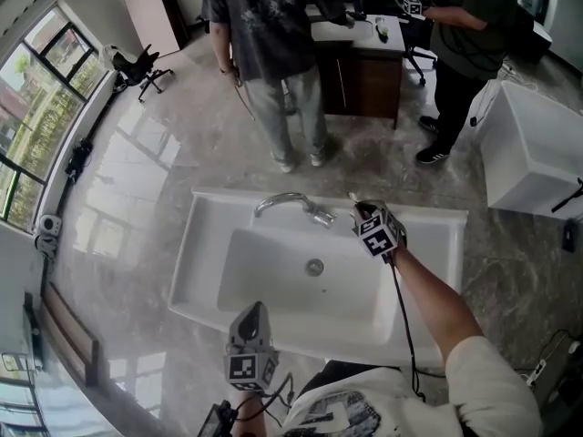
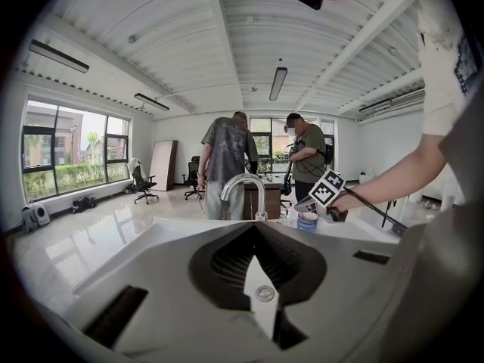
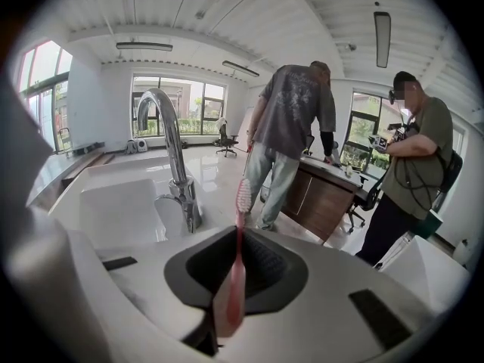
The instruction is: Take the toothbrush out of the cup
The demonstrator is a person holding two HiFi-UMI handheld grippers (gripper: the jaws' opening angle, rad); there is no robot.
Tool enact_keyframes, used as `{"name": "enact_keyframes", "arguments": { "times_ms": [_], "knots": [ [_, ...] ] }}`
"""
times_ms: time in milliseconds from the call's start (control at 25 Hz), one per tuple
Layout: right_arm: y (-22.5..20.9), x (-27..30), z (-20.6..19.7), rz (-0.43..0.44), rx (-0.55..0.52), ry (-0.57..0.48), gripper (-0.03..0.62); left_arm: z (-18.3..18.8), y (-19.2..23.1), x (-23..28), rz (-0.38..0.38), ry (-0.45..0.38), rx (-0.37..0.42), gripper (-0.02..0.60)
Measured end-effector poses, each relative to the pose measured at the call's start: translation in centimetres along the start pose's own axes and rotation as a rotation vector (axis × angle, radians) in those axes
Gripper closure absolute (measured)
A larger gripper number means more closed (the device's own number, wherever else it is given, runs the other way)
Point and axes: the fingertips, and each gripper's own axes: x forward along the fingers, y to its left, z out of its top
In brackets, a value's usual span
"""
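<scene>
My right gripper [image 1: 361,210] is at the back rim of the white sink [image 1: 209,244], just right of the faucet. It is shut on a pink toothbrush [image 3: 239,233], whose handle runs up between the jaws with the bristle head [image 3: 243,194] on top. In the head view only the toothbrush tip [image 1: 353,198] shows past the gripper. The left gripper view shows a blue cup [image 2: 306,221] on the rim directly under the right gripper [image 2: 310,206]. My left gripper [image 1: 254,310] hovers at the sink's near edge. Its jaws [image 2: 257,267] are shut with nothing between them.
A chrome faucet [image 1: 293,204] arches over the basin, whose drain [image 1: 314,266] is in the middle. Two people [image 1: 273,53] stand on the glossy floor beyond the sink, by a dark desk [image 1: 369,71]. A white cabinet [image 1: 537,148] stands at the right.
</scene>
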Motion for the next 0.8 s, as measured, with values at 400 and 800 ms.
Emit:
{"name": "enact_keyframes", "arguments": {
  "times_ms": [400,800],
  "knots": [
    [0.2,-5.1,4.2,0.004,0.074,-0.150,0.571,0.8,-0.7,0.3,-0.034,-0.012,0.015,0.561],
    [0.6,-19.4,8.6,-0.057,0.147,-0.422,0.571,2.7,-3.2,1.7,-0.162,-0.062,0.055,0.561]
  ]
}}
